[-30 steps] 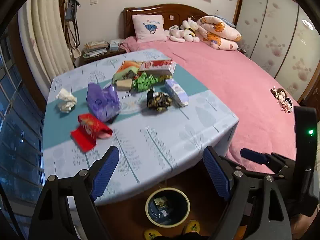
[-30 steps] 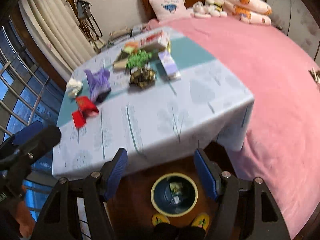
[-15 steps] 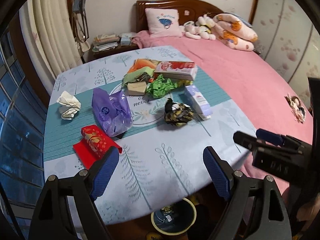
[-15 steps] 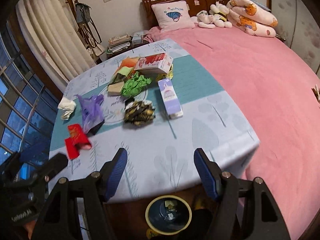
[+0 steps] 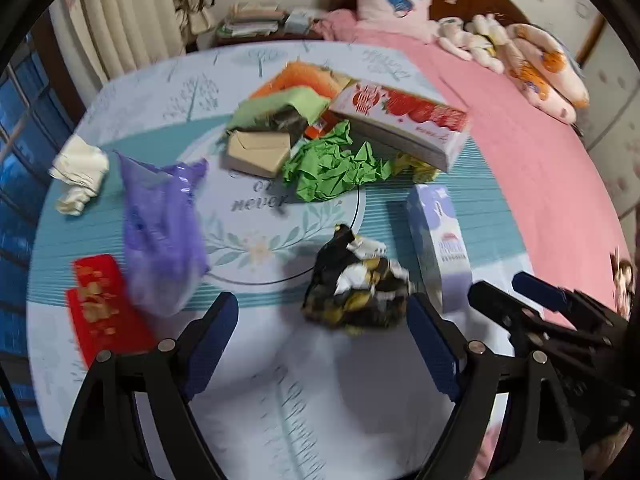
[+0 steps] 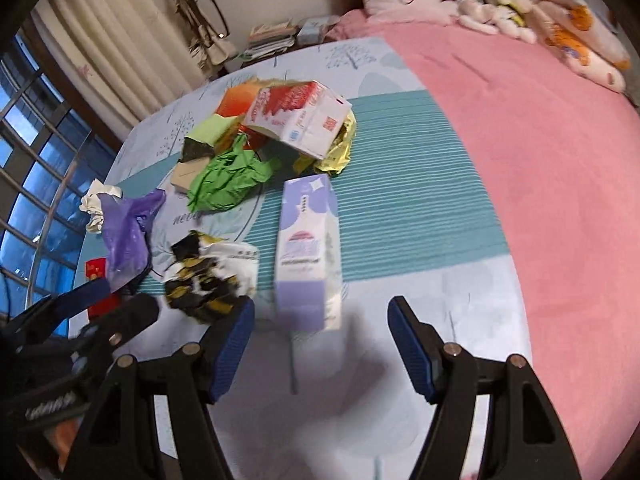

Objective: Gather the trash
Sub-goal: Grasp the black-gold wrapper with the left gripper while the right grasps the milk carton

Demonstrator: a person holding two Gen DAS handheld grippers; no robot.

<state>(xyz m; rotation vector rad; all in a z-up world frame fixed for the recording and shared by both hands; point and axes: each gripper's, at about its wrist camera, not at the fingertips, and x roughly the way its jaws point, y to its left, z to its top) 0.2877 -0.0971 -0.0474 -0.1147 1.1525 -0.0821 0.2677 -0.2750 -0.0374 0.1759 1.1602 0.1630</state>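
tablecloth (image 5: pixel 120 92): smooth printed cloth, matt
green wad (image 5: pixel 336 168): crumpled paper, matt
purple bag (image 5: pixel 160 232): thin plastic film, slightly glossy
black and yellow wrapper (image 5: pixel 356 288): crinkled glossy foil
lilac carton (image 6: pixel 306 240): smooth coated card
white wad (image 5: pixel 78 174): soft crumpled tissue
bedspread (image 6: pixel 540 140): pink matt cloth
gripper pads (image 5: pixel 212 340): blue, fine-ribbed

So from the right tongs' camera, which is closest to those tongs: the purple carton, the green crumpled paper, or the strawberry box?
1. Purple carton: right ahead of the open right tongs, lying lengthwise.
2. Green crumpled paper: farther back, to the left.
3. Strawberry box: farthest, atop the pile behind.
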